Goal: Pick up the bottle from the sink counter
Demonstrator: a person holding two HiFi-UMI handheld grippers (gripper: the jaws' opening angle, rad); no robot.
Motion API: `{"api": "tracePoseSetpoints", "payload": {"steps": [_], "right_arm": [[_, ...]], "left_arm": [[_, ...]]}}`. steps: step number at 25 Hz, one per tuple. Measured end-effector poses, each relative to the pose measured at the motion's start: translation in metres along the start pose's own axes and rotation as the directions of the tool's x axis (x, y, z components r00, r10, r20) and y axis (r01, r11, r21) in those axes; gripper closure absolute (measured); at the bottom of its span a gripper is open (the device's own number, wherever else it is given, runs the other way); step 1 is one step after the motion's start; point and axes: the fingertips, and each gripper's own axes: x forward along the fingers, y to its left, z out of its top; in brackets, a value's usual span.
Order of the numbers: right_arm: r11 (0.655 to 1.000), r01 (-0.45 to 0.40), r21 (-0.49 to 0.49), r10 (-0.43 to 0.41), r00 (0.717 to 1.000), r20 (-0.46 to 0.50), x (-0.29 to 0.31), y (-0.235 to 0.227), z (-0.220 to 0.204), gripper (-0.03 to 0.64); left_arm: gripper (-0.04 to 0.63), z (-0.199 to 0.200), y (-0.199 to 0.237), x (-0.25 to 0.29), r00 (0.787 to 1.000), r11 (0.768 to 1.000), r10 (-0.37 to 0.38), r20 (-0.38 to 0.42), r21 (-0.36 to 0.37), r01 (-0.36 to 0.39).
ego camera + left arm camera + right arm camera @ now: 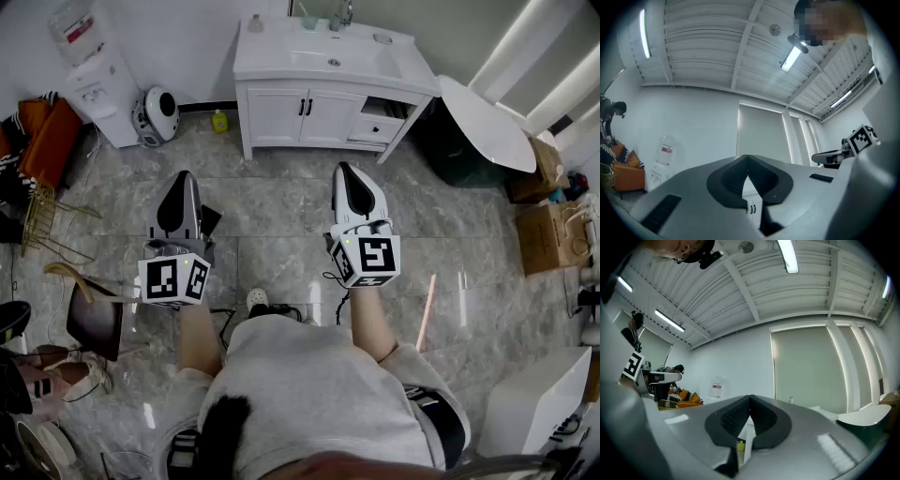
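Both the left hand-held gripper (181, 178) and right hand-held gripper (343, 169), jaws together and empty, are well apart from the small pale bottle (255, 22) on the white tabletop (281, 58), which is likely light and slick, best pinched mid-body.

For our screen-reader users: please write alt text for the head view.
A person holds the left gripper and right gripper, both with jaws shut and empty, out over a grey tiled floor. Ahead stands a white sink cabinet with a small bottle at the counter's left rear corner.

The white sink counter (267, 58) carries a small bottle (255, 23) at its back-left corner.
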Motion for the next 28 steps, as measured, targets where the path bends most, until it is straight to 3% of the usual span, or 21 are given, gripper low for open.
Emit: {"api": "tracePoseSetpoints", "payload": {"steps": [13, 28], "right_arm": [[1.0, 0.013, -0.009, -0.013, 1.0, 0.001, 0.033, 0.011, -0.004, 0.606], [0.999, 0.043, 0.0, -0.043, 0.999, 0.013, 0.094, 0.042, -0.018, 0.606]], "left_arm": [[0.588, 0.002, 0.03, 0.019, 1.0, 1.0, -0.016, -0.001, 0.014, 0.016], [0.588, -0.011, 0.096, 0.055, 0.999, 0.999, -0.047, 0.008, 0.01, 0.047]]}}
